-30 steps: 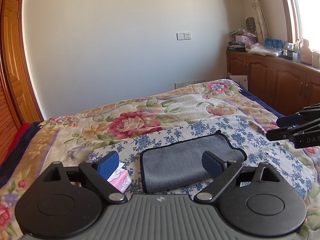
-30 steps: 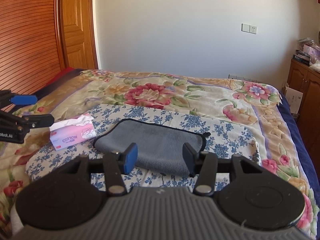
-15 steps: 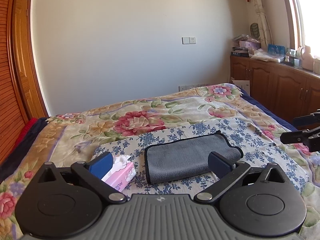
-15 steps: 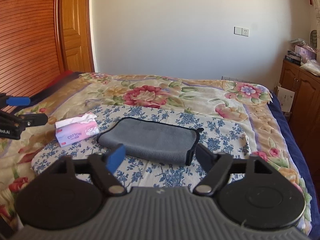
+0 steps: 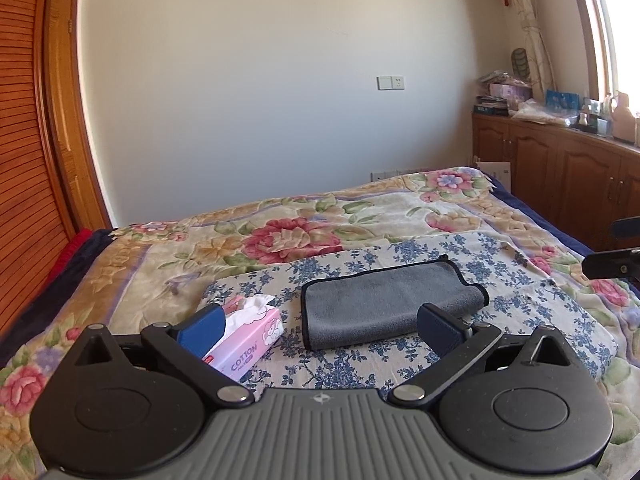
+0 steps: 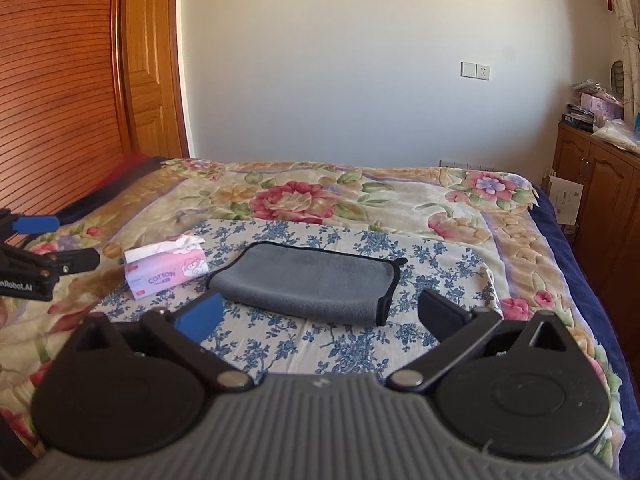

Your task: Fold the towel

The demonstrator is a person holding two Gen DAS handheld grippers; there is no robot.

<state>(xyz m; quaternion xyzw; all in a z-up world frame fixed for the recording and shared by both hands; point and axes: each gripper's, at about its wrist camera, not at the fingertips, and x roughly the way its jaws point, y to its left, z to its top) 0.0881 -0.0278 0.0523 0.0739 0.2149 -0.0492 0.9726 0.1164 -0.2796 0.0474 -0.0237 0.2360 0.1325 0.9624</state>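
A grey towel point(image 5: 390, 302) with black trim lies folded into a flat rectangle on a blue-flowered white cloth point(image 5: 520, 288) on the bed; it also shows in the right wrist view point(image 6: 308, 280). My left gripper point(image 5: 320, 326) is open and empty, held back from the towel's near edge. My right gripper point(image 6: 320, 314) is open and empty, also short of the towel. Each gripper shows at the edge of the other's view: the right one point(image 5: 612, 256) and the left one point(image 6: 44, 248).
A pink tissue box point(image 5: 246, 338) marked COTTON sits left of the towel, also in the right wrist view point(image 6: 166, 266). A floral bedspread point(image 5: 288, 236) covers the bed. Wooden cabinets point(image 5: 560, 176) stand on the right, a wooden door point(image 6: 152, 60) on the left.
Both grippers have drawn back and risen from the towel. My right gripper's jaws have opened wide. The towel stays folded in place.
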